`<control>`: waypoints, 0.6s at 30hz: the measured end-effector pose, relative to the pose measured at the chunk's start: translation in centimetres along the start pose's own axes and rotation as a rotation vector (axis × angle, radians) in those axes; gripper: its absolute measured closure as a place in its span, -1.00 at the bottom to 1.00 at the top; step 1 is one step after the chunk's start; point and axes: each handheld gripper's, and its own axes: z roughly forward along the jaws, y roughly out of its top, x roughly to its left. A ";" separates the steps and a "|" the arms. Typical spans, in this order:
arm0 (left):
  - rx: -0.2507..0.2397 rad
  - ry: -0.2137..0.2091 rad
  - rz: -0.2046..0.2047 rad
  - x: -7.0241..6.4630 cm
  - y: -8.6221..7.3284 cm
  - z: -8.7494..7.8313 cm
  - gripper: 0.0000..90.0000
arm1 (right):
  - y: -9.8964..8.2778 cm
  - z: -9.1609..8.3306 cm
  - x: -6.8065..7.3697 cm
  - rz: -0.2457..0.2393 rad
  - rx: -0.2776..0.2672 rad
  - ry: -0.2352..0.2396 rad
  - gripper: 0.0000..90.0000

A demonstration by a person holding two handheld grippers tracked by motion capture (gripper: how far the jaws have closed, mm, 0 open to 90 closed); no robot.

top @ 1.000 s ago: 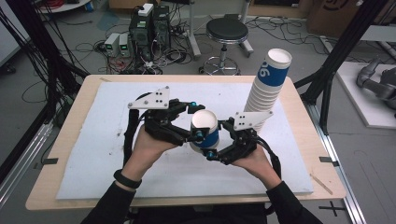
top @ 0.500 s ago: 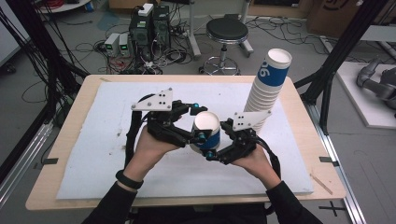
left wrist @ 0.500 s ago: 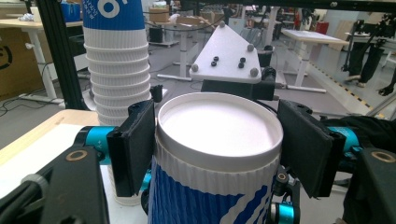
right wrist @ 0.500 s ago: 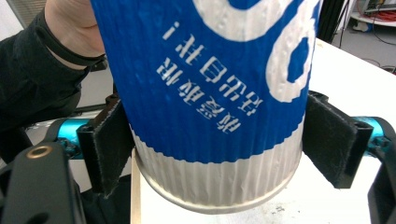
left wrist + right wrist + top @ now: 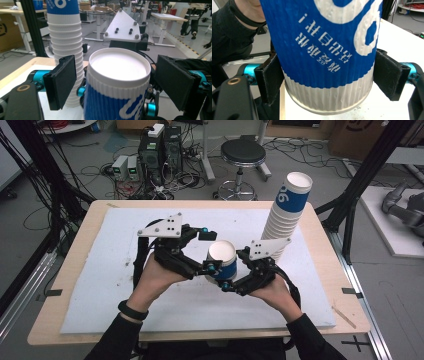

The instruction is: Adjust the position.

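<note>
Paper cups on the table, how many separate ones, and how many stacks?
1 separate blue-and-white cup, mid-table, with the right gripper clamped on it. 1 stack of cups stands far right; its nested cups can't be counted exactly.

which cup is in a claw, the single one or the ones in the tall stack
The single blue cup, held between both hands and clamped by the right claw. The tall stack stands untouched at the back right.

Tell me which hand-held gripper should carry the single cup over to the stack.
Right, probably. The right hand-held gripper already clamps the cup and sits nearer the stack; the left hand-held gripper stands open around its rim.
</note>
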 end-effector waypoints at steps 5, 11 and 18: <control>0.030 -0.003 -0.007 0.3 0.1 -0.8 -0.63 | 0.1 -0.1 -0.2 0.014 0.012 0.008 -0.60; 0.130 -0.033 0.014 0.0 0.4 -0.4 -0.63 | 0.3 0.0 -0.2 0.039 0.059 0.038 -0.60; 0.212 -0.028 0.015 -0.3 0.6 0.2 -0.63 | 0.3 0.5 -0.1 0.042 0.123 0.055 -0.60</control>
